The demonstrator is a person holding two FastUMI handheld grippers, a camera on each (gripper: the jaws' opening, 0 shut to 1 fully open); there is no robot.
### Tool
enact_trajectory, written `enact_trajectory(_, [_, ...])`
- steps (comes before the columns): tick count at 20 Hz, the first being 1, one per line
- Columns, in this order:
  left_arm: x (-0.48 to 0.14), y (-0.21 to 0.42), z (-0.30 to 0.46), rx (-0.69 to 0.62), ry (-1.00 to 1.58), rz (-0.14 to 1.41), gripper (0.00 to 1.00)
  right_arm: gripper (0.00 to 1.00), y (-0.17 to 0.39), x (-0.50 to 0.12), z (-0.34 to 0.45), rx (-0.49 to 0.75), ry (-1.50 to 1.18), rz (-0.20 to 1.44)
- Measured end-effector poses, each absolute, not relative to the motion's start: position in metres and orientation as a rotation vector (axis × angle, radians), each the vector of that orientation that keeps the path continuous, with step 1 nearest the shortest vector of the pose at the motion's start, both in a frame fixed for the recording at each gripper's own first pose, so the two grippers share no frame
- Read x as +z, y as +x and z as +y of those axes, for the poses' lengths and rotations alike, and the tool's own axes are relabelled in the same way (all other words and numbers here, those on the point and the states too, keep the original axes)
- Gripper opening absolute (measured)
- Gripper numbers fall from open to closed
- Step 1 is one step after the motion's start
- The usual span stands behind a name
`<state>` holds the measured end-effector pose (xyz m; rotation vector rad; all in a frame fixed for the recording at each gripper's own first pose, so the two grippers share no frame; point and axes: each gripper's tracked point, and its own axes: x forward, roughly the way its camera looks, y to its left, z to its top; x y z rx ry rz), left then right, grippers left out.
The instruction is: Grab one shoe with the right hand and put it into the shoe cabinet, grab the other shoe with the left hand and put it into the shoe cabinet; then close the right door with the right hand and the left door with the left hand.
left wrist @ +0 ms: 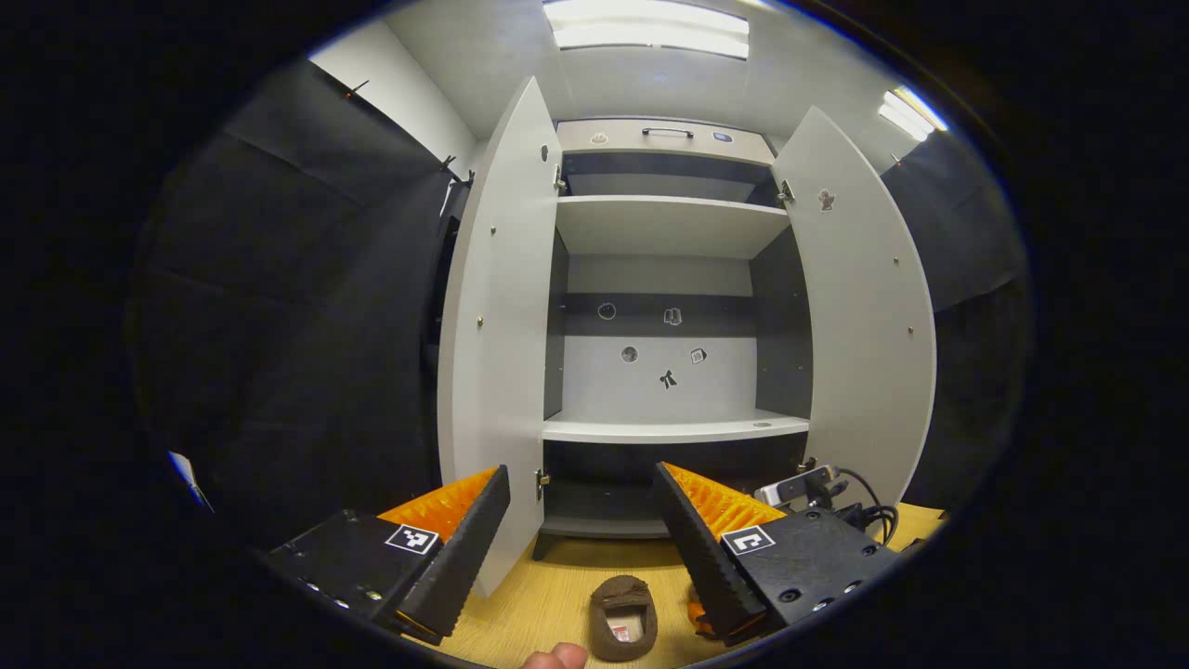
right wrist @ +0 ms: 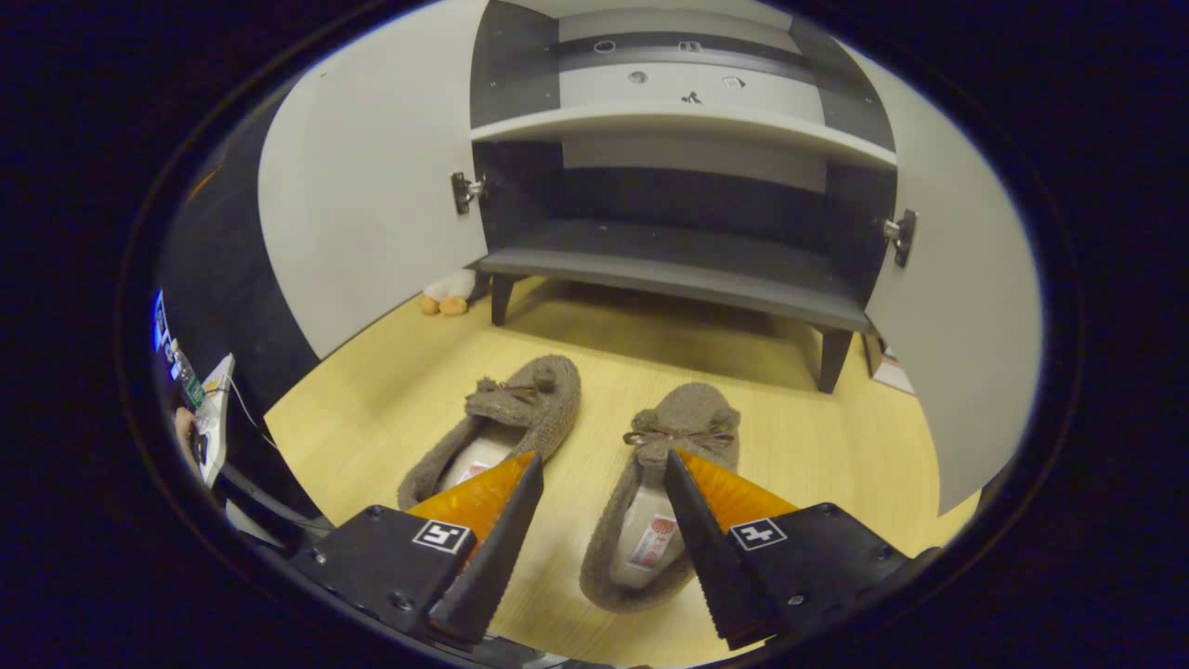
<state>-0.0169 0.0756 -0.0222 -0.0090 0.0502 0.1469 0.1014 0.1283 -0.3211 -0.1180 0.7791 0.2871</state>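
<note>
Two brown fuzzy shoes with small bows lie side by side on the wooden floor in front of the open shoe cabinet (right wrist: 669, 269). My right gripper (right wrist: 602, 460) hangs open just above them. One of its fingers is over the mouth of the right shoe (right wrist: 664, 483), the other over the heel of the left shoe (right wrist: 506, 423). In the left gripper view my left gripper (left wrist: 581, 469) is open and empty, held higher and facing the cabinet's middle shelf (left wrist: 673, 429). One shoe (left wrist: 622, 618) lies below it on the floor.
Both cabinet doors stand wide open: the left door (left wrist: 492, 325) and the right door (left wrist: 864, 316). The shelves are bare. A small plush toy (right wrist: 446, 295) lies by the cabinet's left leg. A grey device with black cables (left wrist: 817, 488) sits low on the right. A fingertip (left wrist: 555, 658) shows at the bottom edge.
</note>
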Motion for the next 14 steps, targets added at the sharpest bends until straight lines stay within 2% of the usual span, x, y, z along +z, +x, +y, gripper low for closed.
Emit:
enact_trajectory(1, [-0.025,-0.019,0.077,0.152,-0.011,0.060,0.95,0.82,0.104,-0.331,0.129,0.284,-0.116,0.805])
enact_trajectory(4, [-0.031,-0.021,0.086,0.171,-0.001,0.077,0.94,0.75,0.115,-0.359,0.128,0.259,-0.144,0.848])
enact_trajectory(5, [-0.031,-0.022,0.088,0.175,0.001,0.080,0.95,0.67,0.120,-0.367,0.126,0.238,-0.163,0.861])
enact_trajectory(8, [-0.032,-0.020,0.091,0.180,0.005,0.081,0.95,0.65,0.136,-0.373,0.122,0.181,-0.195,0.823])
enact_trajectory(11, [-0.034,-0.020,0.092,0.179,0.009,0.089,0.95,0.55,0.146,-0.375,0.117,0.117,-0.220,0.779])
enact_trajectory(12, [-0.034,-0.019,0.092,0.177,0.010,0.090,0.95,0.51,0.148,-0.374,0.115,0.103,-0.226,0.764])
enact_trajectory(13, [-0.034,-0.019,0.092,0.175,0.011,0.087,0.95,0.39,0.149,-0.374,0.114,0.097,-0.214,0.752])
enact_trajectory(14, [-0.034,-0.020,0.091,0.172,0.011,0.085,0.95,0.34,0.150,-0.373,0.112,0.093,-0.203,0.737])
